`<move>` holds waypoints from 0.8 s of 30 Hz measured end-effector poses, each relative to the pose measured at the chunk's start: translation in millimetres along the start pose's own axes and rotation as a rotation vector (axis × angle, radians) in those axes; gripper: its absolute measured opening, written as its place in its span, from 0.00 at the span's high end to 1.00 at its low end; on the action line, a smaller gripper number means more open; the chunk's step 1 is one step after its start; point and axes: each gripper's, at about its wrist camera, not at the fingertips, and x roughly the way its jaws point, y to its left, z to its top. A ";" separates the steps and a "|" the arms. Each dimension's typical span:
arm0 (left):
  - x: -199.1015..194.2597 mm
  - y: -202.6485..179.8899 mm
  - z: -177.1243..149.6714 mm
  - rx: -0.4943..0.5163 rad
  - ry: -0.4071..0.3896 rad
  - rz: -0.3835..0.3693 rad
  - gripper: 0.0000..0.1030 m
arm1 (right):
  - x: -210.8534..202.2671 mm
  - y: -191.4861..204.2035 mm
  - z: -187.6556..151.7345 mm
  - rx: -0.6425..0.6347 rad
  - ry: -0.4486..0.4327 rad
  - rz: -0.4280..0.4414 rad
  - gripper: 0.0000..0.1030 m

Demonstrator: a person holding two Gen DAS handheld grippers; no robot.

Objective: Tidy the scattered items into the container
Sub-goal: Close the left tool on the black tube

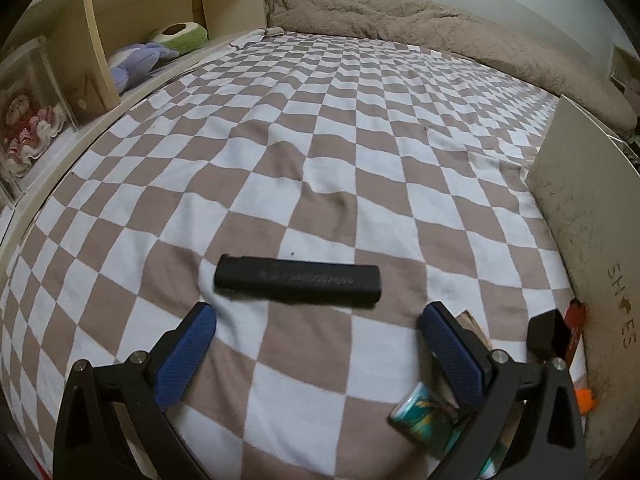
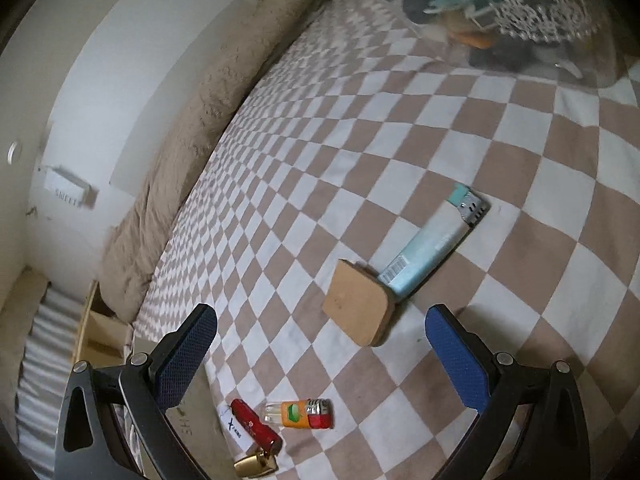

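In the left wrist view a long black bar lies on the checkered bedspread just ahead of my open, empty left gripper. A teal printed lighter lies partly behind its right finger. In the right wrist view my right gripper is open and empty above the bed. A tan wooden block lies just ahead of it, touching a large pale teal lighter. An orange lighter, a red lighter and a gold piece lie below. A clear container holding items sits top right.
A white shoe box stands at the bed's right edge, with the right gripper's dark finger and orange items beside it. A beige quilt lies along the far side. Wooden shelves with plush toys flank the left.
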 end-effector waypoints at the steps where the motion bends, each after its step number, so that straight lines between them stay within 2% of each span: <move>1: 0.7 -1.1 0.8 -0.001 0.000 -0.001 0.00 | 0.9 -0.3 -0.3 0.004 0.003 -0.001 0.00; 7: 3.6 -8.0 5.1 -0.009 -0.004 -0.014 0.01 | 18.1 8.2 -3.2 -0.032 0.057 -0.038 0.00; 13: 3.1 -15.3 4.0 -0.013 -0.031 -0.011 0.03 | 40.2 31.6 -5.2 -0.137 0.111 -0.061 0.00; 19: -0.5 -18.9 2.4 0.011 -0.053 -0.018 0.16 | 62.3 59.4 -15.8 -0.240 0.199 0.023 0.00; 21: -1.9 -22.1 1.1 0.026 -0.063 -0.017 0.27 | 55.1 64.0 -12.8 -0.257 0.151 -0.013 0.00; 24: -3.8 -26.1 -1.3 0.045 -0.078 -0.016 0.32 | 37.3 55.0 -0.4 -0.220 0.043 -0.076 0.00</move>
